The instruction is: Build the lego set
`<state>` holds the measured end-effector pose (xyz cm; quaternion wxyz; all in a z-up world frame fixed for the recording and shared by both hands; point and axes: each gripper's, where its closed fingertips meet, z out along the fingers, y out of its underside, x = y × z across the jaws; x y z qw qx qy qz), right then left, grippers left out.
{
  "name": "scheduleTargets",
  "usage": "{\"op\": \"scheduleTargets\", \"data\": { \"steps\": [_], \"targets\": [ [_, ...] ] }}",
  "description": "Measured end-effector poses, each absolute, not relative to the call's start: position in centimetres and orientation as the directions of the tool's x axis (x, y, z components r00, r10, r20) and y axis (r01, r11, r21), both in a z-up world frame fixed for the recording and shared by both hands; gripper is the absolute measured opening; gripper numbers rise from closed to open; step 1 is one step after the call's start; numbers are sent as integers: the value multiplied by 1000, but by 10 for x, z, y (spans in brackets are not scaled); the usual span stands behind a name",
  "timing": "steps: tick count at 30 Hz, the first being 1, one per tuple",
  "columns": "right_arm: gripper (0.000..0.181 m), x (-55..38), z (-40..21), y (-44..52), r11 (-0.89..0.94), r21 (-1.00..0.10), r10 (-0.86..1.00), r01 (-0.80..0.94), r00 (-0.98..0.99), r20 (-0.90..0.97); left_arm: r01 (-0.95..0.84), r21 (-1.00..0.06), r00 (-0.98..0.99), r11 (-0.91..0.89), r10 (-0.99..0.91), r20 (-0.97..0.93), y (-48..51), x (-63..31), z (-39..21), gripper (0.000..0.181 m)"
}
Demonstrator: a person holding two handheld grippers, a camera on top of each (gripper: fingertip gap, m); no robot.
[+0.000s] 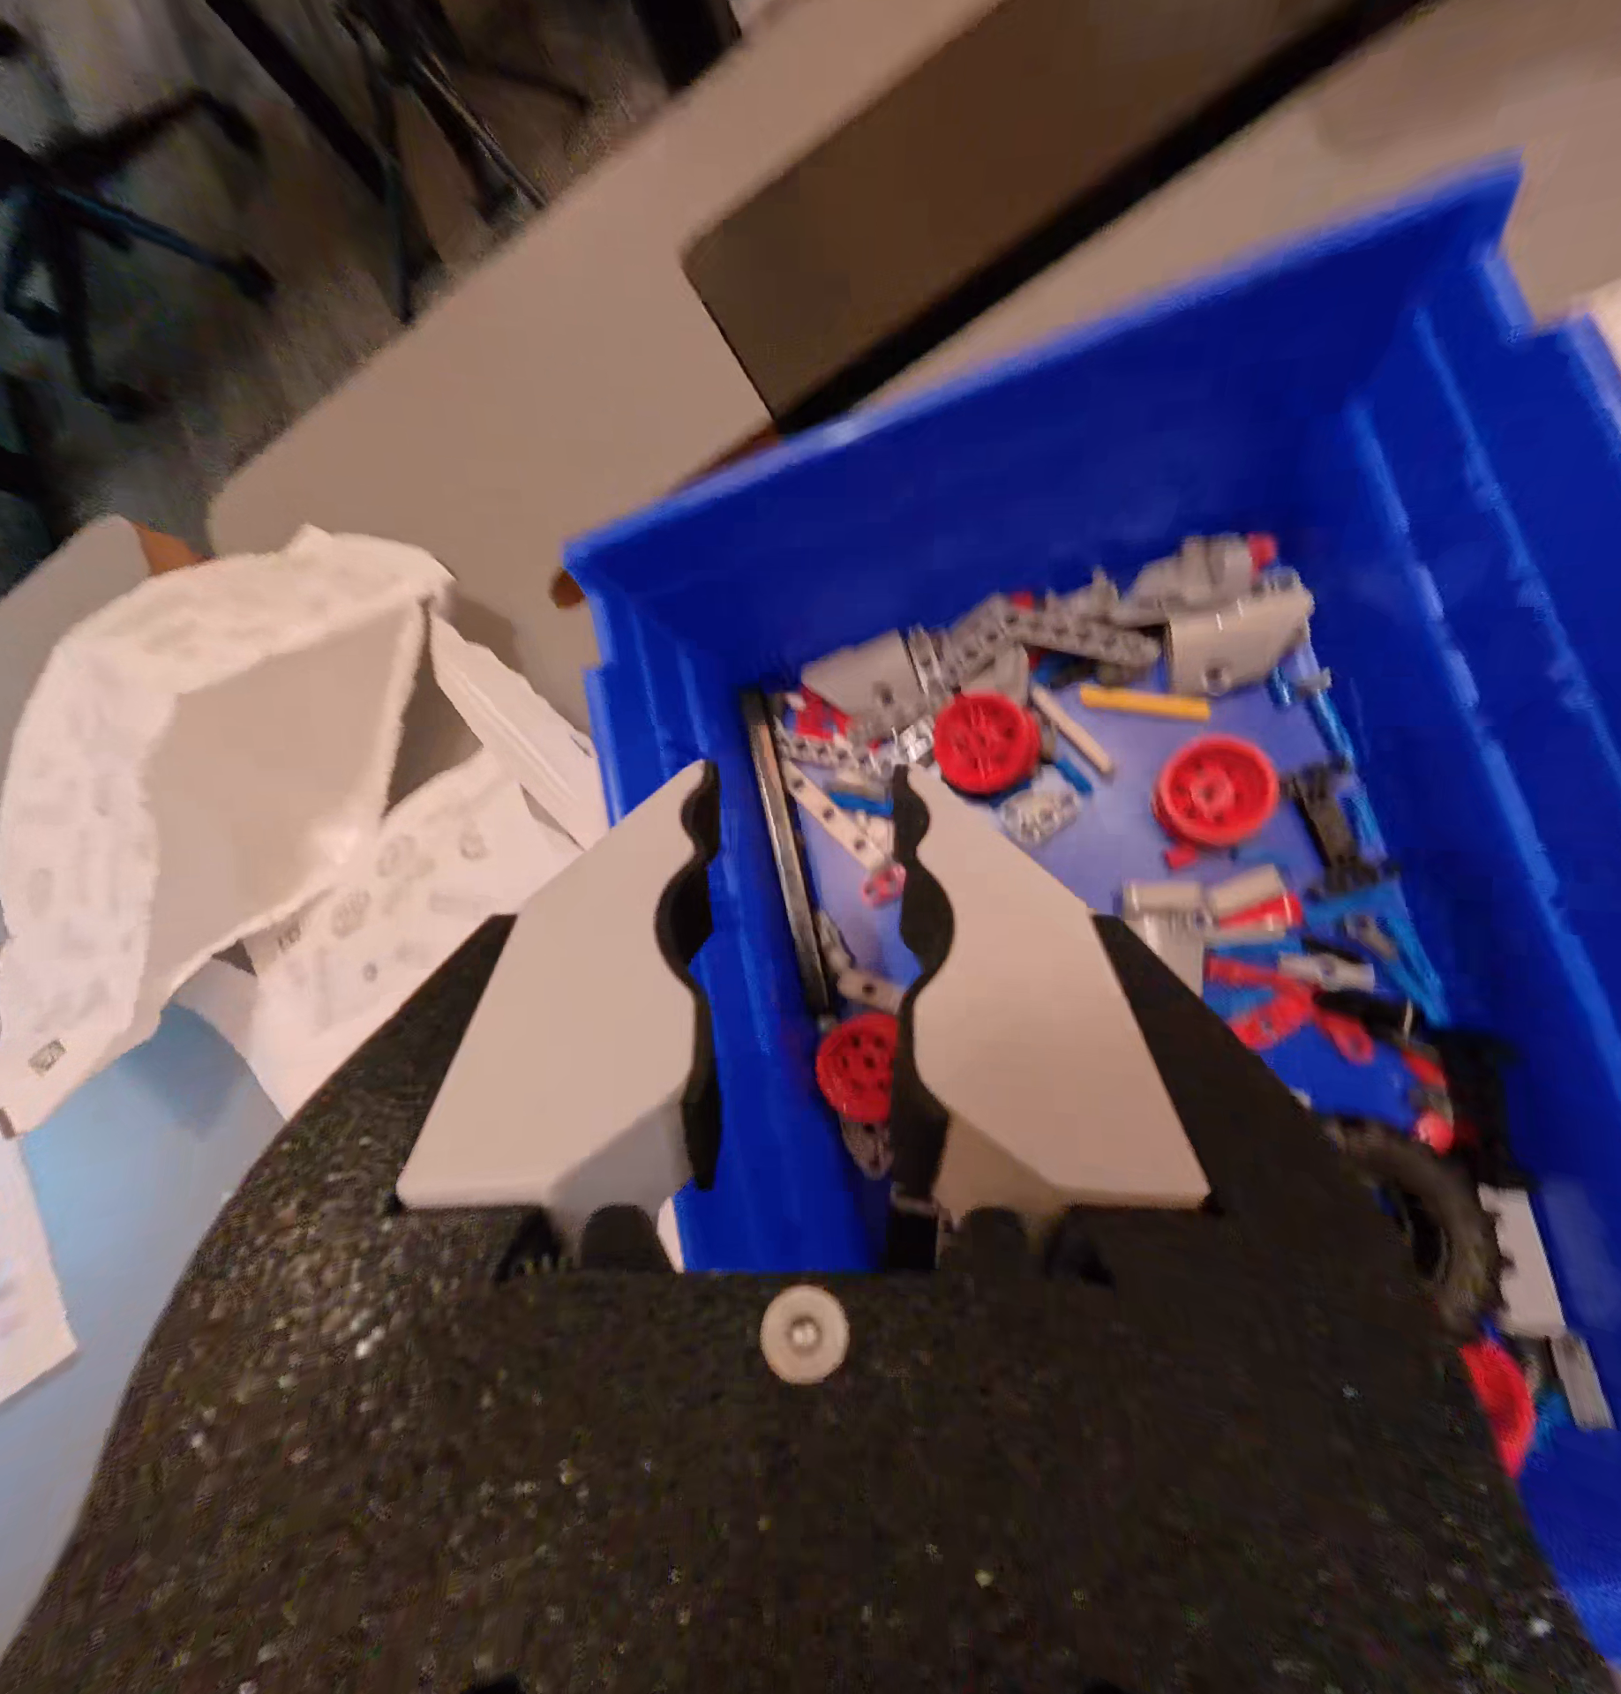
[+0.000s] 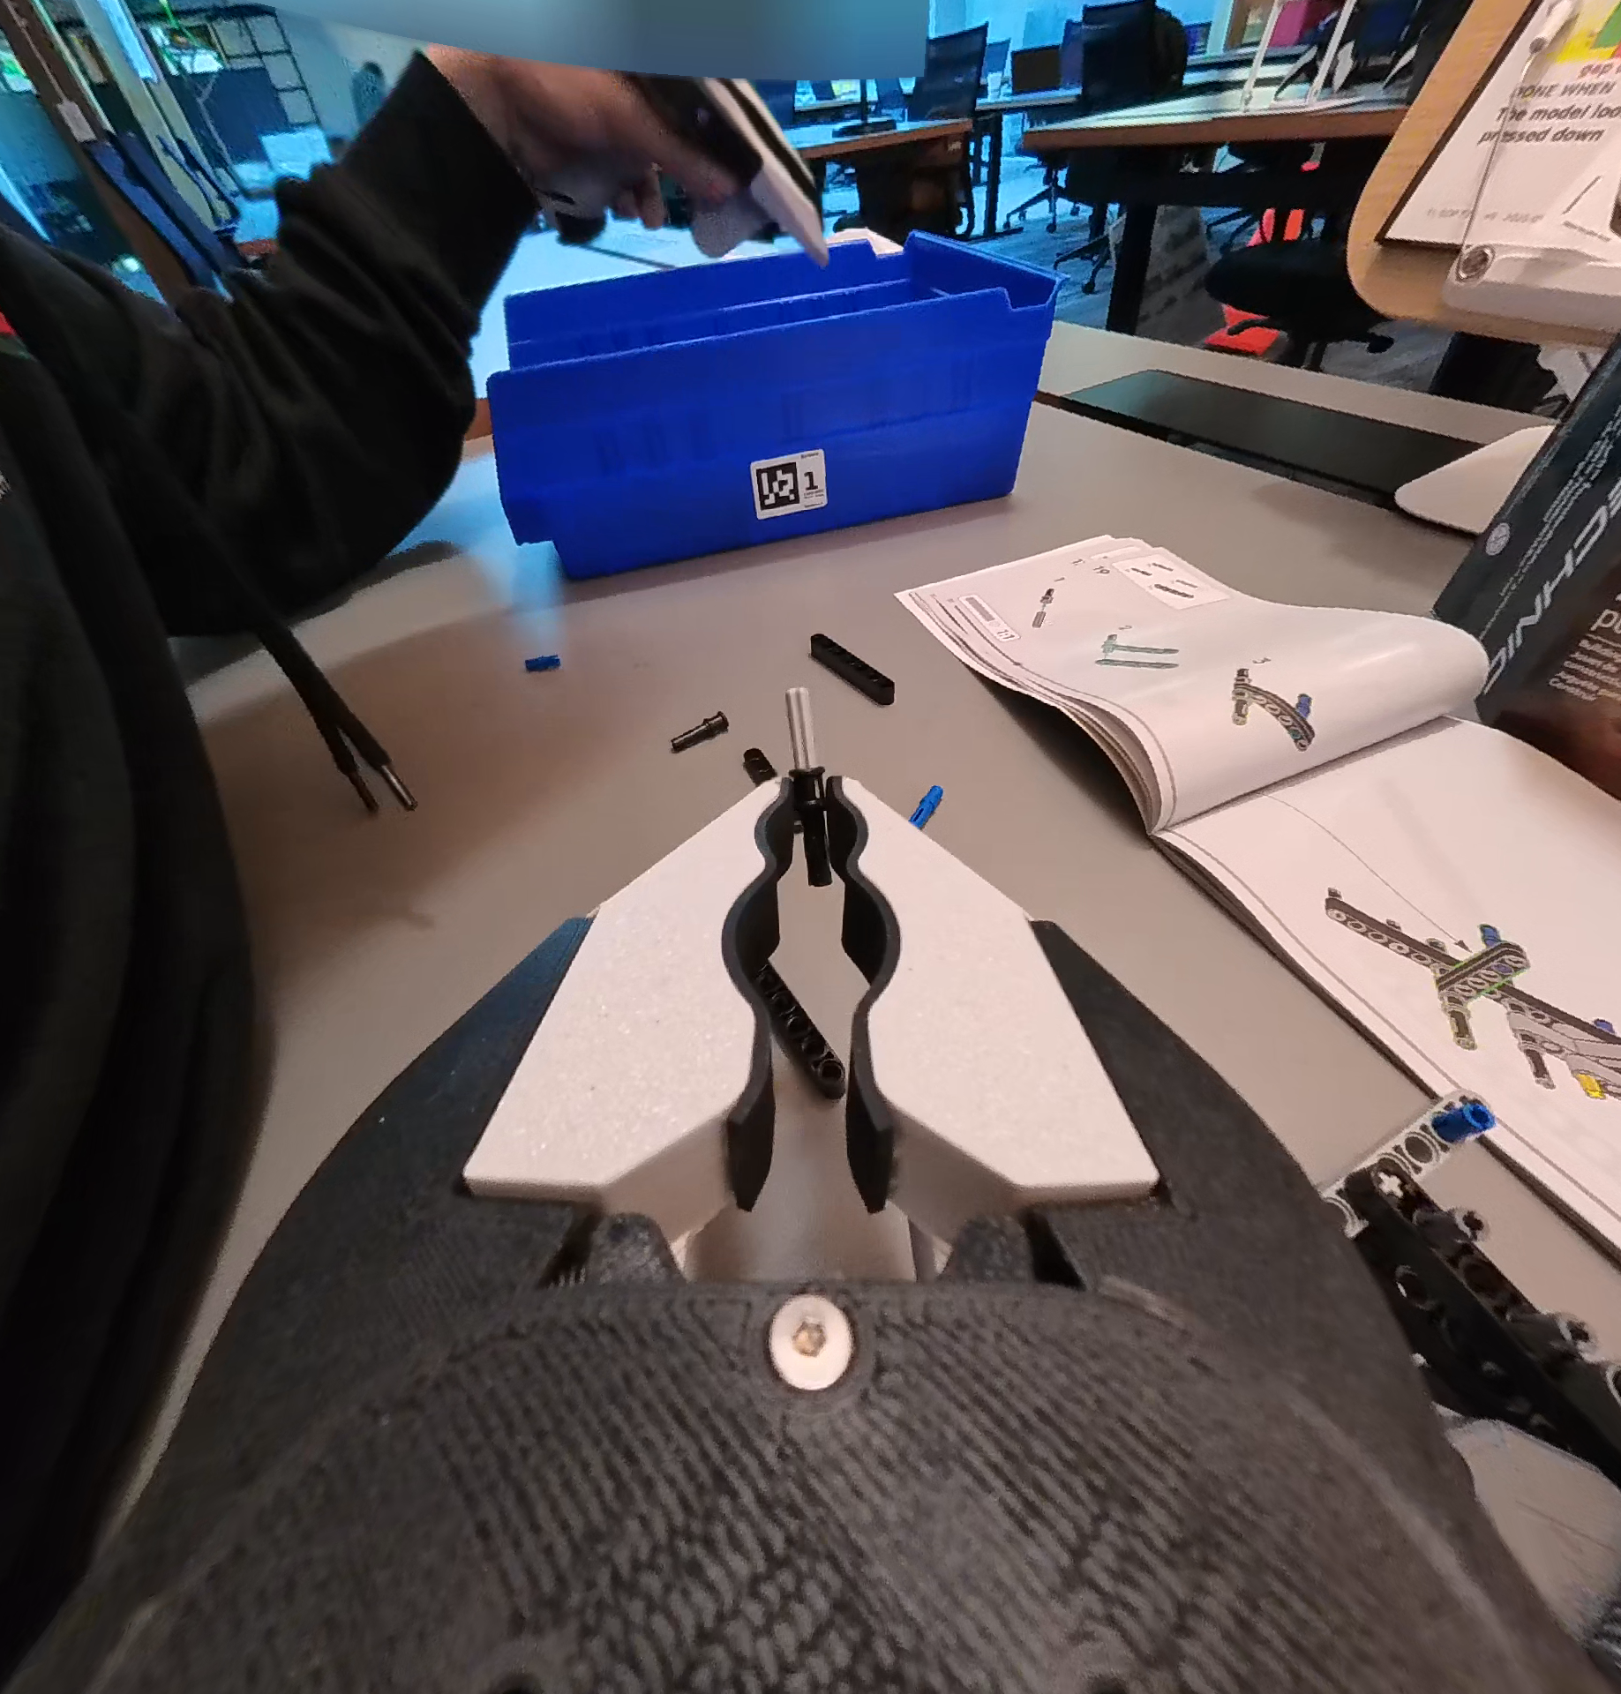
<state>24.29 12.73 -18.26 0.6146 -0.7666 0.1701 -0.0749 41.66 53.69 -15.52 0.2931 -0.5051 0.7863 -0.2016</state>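
Observation:
The blue bin (image 1: 1017, 513) holds several loose lego parts: red wheels (image 1: 1205, 793), grey beams (image 1: 1091, 623) and a black tyre (image 1: 1430, 1219). My left gripper (image 1: 805, 788) is open and empty, held above the bin's left wall. It also shows in the right wrist view (image 2: 793, 206), over the bin (image 2: 696, 431). My right gripper (image 2: 808, 793) is shut on a black pin (image 2: 816, 830) with a grey sleeve (image 2: 799, 724) sticking out forward, held above the table. A black beam (image 2: 802, 1031) lies under the fingers.
On the grey table lie a black beam (image 2: 850, 669), a black pin (image 2: 699, 731) and blue pins (image 2: 541, 663). The open instruction booklet (image 2: 1246, 733), the set's box (image 2: 1576, 587) and a partial assembly (image 2: 1476, 1283) are at right. A torn white paper bag (image 1: 192, 779) lies left of the bin. Across from one pair of fingers to the other is roughly 45 cm.

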Motion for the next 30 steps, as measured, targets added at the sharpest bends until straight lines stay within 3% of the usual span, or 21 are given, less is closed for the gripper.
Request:
{"op": "scheduleTargets", "data": {
  "steps": [4,10,17,22,25,27,30],
  "targets": [
    [4,243,-182,127,-184,-968,-353,-168,931,-95,-586,-766,-202,264,-963,-178,539,436,-130,36],
    [4,240,-187,131,-225,-961,-335,-163,939,-81,-531,-839,-209,122,-978,-9,530,443,-120,40],
    [4,238,-190,133,-250,-956,-327,-153,943,-65,-641,-706,-347,301,-934,-84,498,457,-188,63],
    [4,237,-189,133,-239,-958,-321,-156,944,-73,-677,-682,-289,274,-953,-96,494,474,-218,73],
    [4,236,-190,134,-251,-956,-315,-149,947,-65,-741,-617,-290,265,-955,-61,496,470,-244,77],
    [4,235,-190,134,-255,-956,-313,-147,948,-62,-778,-580,-302,241,-953,9,491,461,-246,54],
    [4,236,-190,134,-247,-957,-316,-152,946,-69,-841,-448,-368,304,-928,61,490,429,-254,42]
  ]
}}
